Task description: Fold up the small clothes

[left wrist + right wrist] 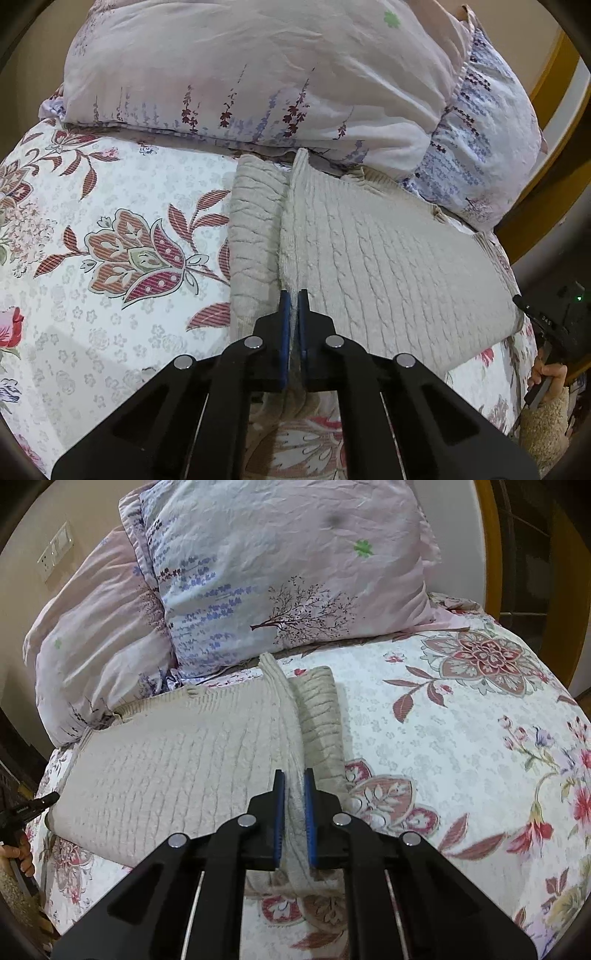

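Cable-knit sweater [388, 266] (matt, nubbly wool)

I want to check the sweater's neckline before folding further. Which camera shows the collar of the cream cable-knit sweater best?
The right wrist view: the cream cable-knit sweater shows its ribbed collar unobstructed by the pillows. In the left wrist view the collar sits partly tucked under a pillow.
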Tool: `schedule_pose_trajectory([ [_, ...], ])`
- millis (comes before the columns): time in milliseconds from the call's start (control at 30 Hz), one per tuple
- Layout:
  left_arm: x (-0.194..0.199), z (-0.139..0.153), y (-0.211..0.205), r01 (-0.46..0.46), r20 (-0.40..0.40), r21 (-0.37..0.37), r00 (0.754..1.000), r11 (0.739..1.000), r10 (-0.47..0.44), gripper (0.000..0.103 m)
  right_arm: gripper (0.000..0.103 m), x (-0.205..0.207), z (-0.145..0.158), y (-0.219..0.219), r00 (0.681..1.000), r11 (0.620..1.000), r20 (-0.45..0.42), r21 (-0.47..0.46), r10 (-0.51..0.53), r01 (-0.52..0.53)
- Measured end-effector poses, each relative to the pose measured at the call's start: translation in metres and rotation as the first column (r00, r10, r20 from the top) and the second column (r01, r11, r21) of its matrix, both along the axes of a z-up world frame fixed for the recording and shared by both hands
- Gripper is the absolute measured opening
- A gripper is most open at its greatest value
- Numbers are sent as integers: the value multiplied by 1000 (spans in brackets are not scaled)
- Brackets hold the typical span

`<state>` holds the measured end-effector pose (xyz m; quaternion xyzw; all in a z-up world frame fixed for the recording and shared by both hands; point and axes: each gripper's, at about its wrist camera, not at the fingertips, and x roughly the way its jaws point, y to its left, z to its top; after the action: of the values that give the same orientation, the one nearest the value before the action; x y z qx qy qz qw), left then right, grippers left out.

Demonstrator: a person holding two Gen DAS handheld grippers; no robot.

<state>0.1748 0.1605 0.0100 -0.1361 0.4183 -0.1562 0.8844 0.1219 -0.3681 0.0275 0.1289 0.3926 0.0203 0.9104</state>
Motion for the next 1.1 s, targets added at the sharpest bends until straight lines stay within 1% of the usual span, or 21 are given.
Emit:
schedule_pose_trajectory([
  [100,-5,0,3,11,1,-5,1000,1000,-11,3,9,-8,-1,-2,1000,1000,-7,6,-13,13],
  [200,-5,-2,5,10,1,-1,1000,1000,-10,3,9,-10,-5,-2,999,1000,-18,-10,-29,29],
  [333,-1,-7,4,-4,-8,2,1000,1000,4,3,10,-1,-20,-4,996,998,-75,-29,-56,54],
  [400,-1,-6,2,-3,-5,12,1000,1000,3,4,11,3,-21,0,994,997,-87,-55,-65,60],
  [467,-2,-3,1,3,-5,10,1000,1000,-3,4,19,5,-15,5,993,994,-93,-86,-68,60],
  [533,-2,3,2,0,6,-4,1000,1000,0,5,44,6,-8,8,992,990,-87,-116,-88,77],
  [600,-4,12,1,-11,42,-14,999,1000,11,10,46,6,5,16,995,984,-39,-160,-92,85],
  [633,-5,16,-1,-8,57,-16,998,1000,9,12,46,6,10,21,997,982,-20,-174,-79,74],
  [667,-6,19,-5,-5,72,-13,997,1000,6,18,46,9,15,31,999,981,-3,-187,-46,45],
  [767,-6,24,-27,34,107,23,994,999,-36,30,46,16,18,61,998,977,-1,-205,58,-57],
  [867,-6,22,-48,83,104,62,991,995,-89,30,46,26,14,90,990,966,-18,-217,141,-142],
  [933,-6,18,-58,100,99,99,989,990,-110,34,46,32,10,103,984,959,-27,-218,177,-179],
  [1033,-4,10,-68,105,73,169,990,980,-118,40,48,40,4,116,978,955,-51,-213,201,-207],
  [1100,-2,1,-70,110,45,184,992,977,-120,40,52,45,-7,123,973,949,-97,-222,209,-226],
])
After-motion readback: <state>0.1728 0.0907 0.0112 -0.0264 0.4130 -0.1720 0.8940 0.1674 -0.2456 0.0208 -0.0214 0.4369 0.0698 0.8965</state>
